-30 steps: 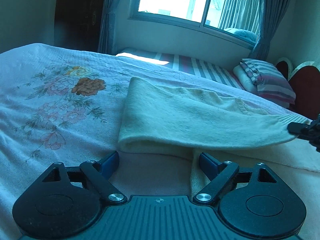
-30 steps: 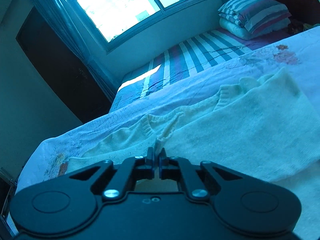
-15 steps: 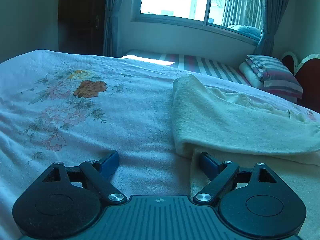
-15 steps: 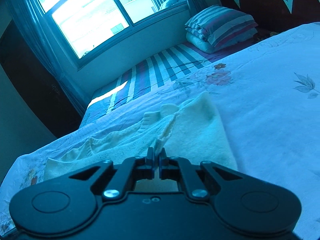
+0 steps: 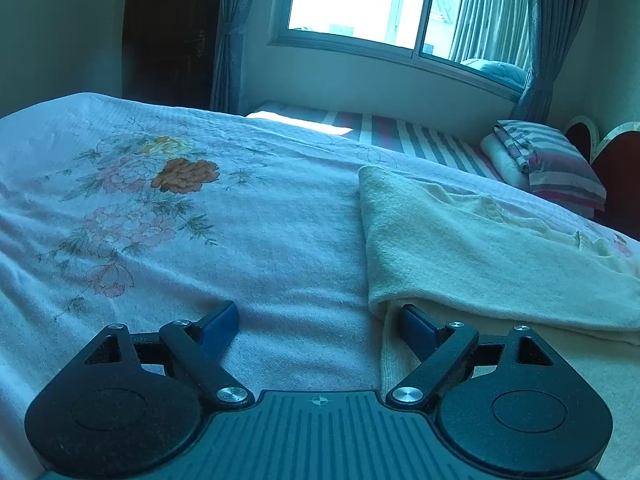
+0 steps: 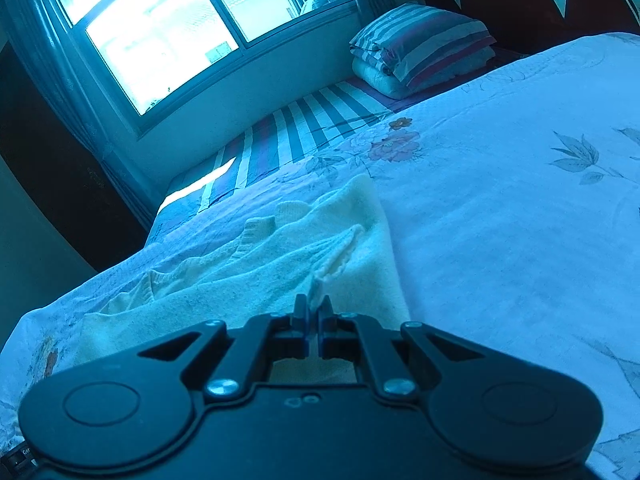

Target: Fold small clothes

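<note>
Carried the cream sweater (image 6: 256, 276) across itself within the last second: top layer swung from a wide spread over toward the right, fold line now running up the floral bed cover (image 5: 168, 240). Right hand-held gripper (image 6: 312, 314) pinched tight on a thin ribbed edge of the knit, jaws nearly touching, fabric rising in a small peak from between them. Left hand-held gripper (image 5: 318, 326) parked low near the fold's near corner, jaws spread wide, nothing between them; right-hand blue finger (image 5: 416, 326) resting against the lower layer, just under the rolled edge. Sweater seen from the left wrist (image 5: 460, 248) as 2 layers, upper 1 doubled over the lower, near edge rounded and not yet pressed flat. Lay on the bed's right part, striped pillow (image 5: 560, 160) and striped mattress (image 6: 304, 128) well beyond. Read as 1 fold almost completed: carried edge probably ready for laying down and release. Likely trouble: ribbed edge bunching or dragging the top layer crooked on release, leaving the fold uneven.
</note>
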`<state>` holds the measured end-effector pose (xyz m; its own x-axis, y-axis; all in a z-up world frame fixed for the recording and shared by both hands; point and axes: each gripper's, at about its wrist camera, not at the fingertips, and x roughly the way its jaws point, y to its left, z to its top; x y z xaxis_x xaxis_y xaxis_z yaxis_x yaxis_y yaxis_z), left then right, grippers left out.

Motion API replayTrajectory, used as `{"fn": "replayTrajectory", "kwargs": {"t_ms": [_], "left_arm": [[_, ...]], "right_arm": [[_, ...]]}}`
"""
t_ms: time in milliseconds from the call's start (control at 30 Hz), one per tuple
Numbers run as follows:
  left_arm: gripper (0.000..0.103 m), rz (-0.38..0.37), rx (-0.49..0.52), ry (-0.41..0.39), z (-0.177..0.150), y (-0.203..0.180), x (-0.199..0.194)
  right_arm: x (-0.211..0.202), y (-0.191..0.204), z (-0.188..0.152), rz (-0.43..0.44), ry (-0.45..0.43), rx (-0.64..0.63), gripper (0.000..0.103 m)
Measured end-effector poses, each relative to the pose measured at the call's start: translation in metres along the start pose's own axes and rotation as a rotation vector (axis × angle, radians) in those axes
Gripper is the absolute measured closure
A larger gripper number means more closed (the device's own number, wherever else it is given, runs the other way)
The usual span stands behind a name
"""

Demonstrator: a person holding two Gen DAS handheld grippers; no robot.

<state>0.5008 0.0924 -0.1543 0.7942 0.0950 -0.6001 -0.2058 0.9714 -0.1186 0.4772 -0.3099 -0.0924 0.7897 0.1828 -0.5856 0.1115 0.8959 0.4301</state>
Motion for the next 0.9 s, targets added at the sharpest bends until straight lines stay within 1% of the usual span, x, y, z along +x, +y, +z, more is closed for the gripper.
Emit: {"fn": "replayTrajectory", "kwargs": {"t_ms": [133, 333, 367, 433, 500, 533, 567, 600, 633, 700, 767, 833, 900], "left_arm": [[0.017, 0.0, 0.0, 0.0, 0.0, 0.0, 0.0], [0.017, -0.008, -0.017, 0.002, 0.0, 0.003, -0.001], [0.017, -0.006, -0.019, 0.003, 0.0, 0.003, -0.003], [0.017, -0.009, -0.018, 0.006, 0.0, 0.005, -0.005], [0.017, -0.011, -0.015, 0.011, -0.001, 0.012, -0.012], [0.017, -0.001, -0.015, 0.011, -0.002, 0.017, -0.016], [0.017, 0.025, -0.016, 0.004, -0.002, 0.024, -0.023], [0.017, 0.036, -0.017, -0.009, -0.001, 0.027, -0.028], [0.017, 0.034, -0.023, -0.032, 0.004, 0.03, -0.034], [0.017, -0.005, -0.011, -0.068, 0.017, 0.02, -0.037], [0.017, -0.081, 0.026, -0.089, 0.033, -0.004, -0.033], [0.017, -0.166, 0.065, -0.085, 0.043, -0.032, -0.025], [0.017, -0.235, 0.115, -0.057, 0.047, -0.055, -0.012]], "right_arm": [[-0.002, -0.004, -0.005, -0.007, 0.008, 0.019, 0.098], [0.008, -0.011, -0.012, -0.02, 0.027, 0.017, 0.098], [0.008, -0.012, -0.012, -0.02, 0.025, 0.017, 0.099], [0.004, -0.014, -0.011, -0.03, 0.01, 0.022, 0.098], [-0.004, -0.019, -0.01, -0.056, -0.015, 0.031, 0.095], [-0.011, -0.021, -0.008, -0.075, -0.034, 0.032, 0.093], [-0.02, -0.023, -0.006, -0.096, -0.058, 0.024, 0.091], [-0.027, -0.023, -0.004, -0.097, -0.076, 0.013, 0.092], [-0.032, -0.02, 0.0, -0.071, -0.089, -0.005, 0.095], [-0.031, -0.006, 0.004, -0.024, -0.079, -0.06, 0.095], [-0.019, 0.013, 0.004, 0.023, -0.041, -0.121, 0.097], [-0.004, 0.03, 0.0, 0.054, 0.006, -0.179, 0.097], [0.008, 0.04, -0.005, 0.051, 0.04, -0.227, 0.097]]}}
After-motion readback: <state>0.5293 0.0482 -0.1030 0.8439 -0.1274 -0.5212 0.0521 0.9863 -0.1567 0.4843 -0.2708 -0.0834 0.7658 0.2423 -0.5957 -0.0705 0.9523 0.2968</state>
